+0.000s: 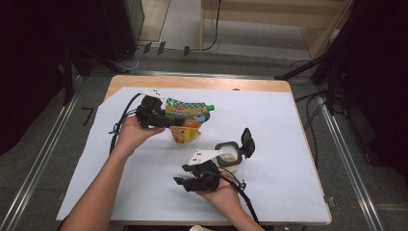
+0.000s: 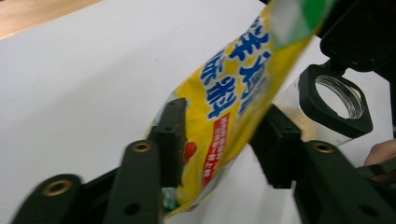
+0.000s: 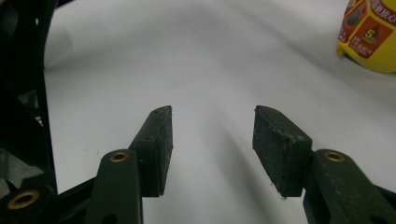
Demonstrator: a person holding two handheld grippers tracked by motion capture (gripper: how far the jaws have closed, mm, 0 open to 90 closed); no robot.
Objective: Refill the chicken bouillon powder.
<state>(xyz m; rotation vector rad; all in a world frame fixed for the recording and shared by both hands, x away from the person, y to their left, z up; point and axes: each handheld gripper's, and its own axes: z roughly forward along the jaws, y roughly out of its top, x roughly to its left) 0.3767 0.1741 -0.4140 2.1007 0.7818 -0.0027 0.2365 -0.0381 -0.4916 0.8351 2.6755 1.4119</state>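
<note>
Glossy printed plastic film on the pouch [image 2: 224, 107], slick and crinkled between the left gripper [image 2: 219, 140] jaws, whose pads look matt, grainy black rubber. Just past them, a clear smooth plastic jar [image 2: 322, 112] with a matt black collar. White matt paper sheet [image 3: 210, 60] under the right gripper [image 3: 212, 135] jaws; brass-looking rivets shine in the black plastic. Pale wood counter [image 1: 202, 83] edge.

A sheet [image 1: 269, 120] covers most of the worktop [image 1: 202, 83]. The pouch [image 1: 188, 115] sits left of centre, toward the far side, lifted off the sheet between the jaws of the left claw [image 1: 174, 123], which reaches it from the left. The jar [image 1: 230, 156], lid [image 1: 247, 142] hinged back, stands on the sheet to the right of and nearer than the pouch. The right claw [image 1: 182, 182] lies just before the jar, near the front edge.
</note>
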